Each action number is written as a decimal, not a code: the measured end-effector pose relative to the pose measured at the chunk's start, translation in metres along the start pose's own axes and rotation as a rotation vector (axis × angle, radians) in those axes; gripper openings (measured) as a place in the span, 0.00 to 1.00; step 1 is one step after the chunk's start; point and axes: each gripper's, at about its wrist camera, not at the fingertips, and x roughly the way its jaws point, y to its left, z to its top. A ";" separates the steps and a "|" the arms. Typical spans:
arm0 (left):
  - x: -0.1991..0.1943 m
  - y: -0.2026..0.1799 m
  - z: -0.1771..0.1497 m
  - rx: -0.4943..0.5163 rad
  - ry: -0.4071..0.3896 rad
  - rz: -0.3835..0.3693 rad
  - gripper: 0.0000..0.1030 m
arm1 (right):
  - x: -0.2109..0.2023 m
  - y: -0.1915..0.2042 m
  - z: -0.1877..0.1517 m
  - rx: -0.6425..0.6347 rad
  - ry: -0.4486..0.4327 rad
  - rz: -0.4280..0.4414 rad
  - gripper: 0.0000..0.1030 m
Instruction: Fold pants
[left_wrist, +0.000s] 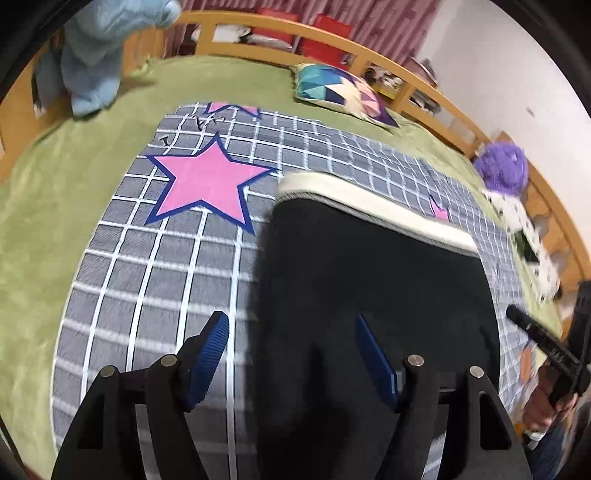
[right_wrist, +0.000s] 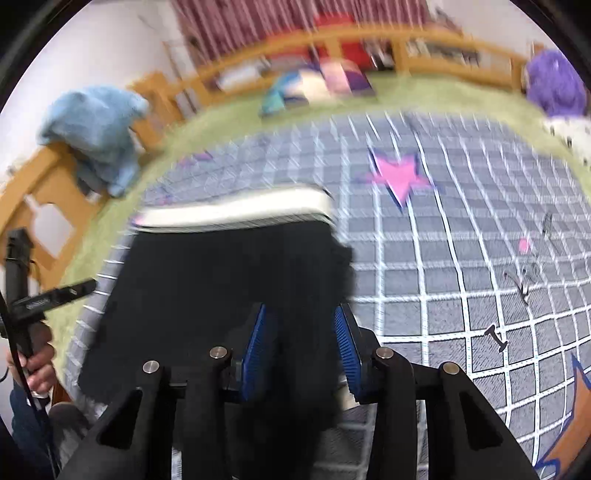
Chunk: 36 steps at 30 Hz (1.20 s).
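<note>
The black pants (left_wrist: 369, 280) lie folded on a grey checked blanket (left_wrist: 155, 280), their white waistband (left_wrist: 373, 210) at the far end. My left gripper (left_wrist: 293, 343) hovers over the near left edge of the pants. Its jaws stand wide open and neither blue pad touches the cloth. In the blurred right wrist view the pants (right_wrist: 221, 273) fill the lower middle, with the waistband (right_wrist: 236, 212) beyond. My right gripper (right_wrist: 303, 332) is at their near right edge. A bunch of black cloth fills the gap from one pad to the other, so the gripper is shut on it.
The blanket covers a green bedspread (left_wrist: 44, 206) on a wooden-railed bed (left_wrist: 280, 31). A patterned cushion (left_wrist: 343, 92), a blue plush toy (left_wrist: 96, 55) and a purple plush toy (left_wrist: 502, 166) lie near the rails. A person's hand (right_wrist: 37, 362) holds the other tool at the left.
</note>
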 end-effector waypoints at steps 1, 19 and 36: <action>-0.003 -0.010 -0.011 0.034 0.005 0.013 0.67 | -0.006 0.005 -0.006 -0.029 -0.016 0.014 0.38; -0.021 -0.031 -0.043 0.043 -0.077 0.080 0.70 | -0.028 0.011 -0.052 -0.152 -0.154 -0.056 0.43; 0.126 0.002 0.066 -0.154 0.052 -0.033 0.92 | 0.113 -0.003 0.043 -0.177 -0.057 -0.121 0.43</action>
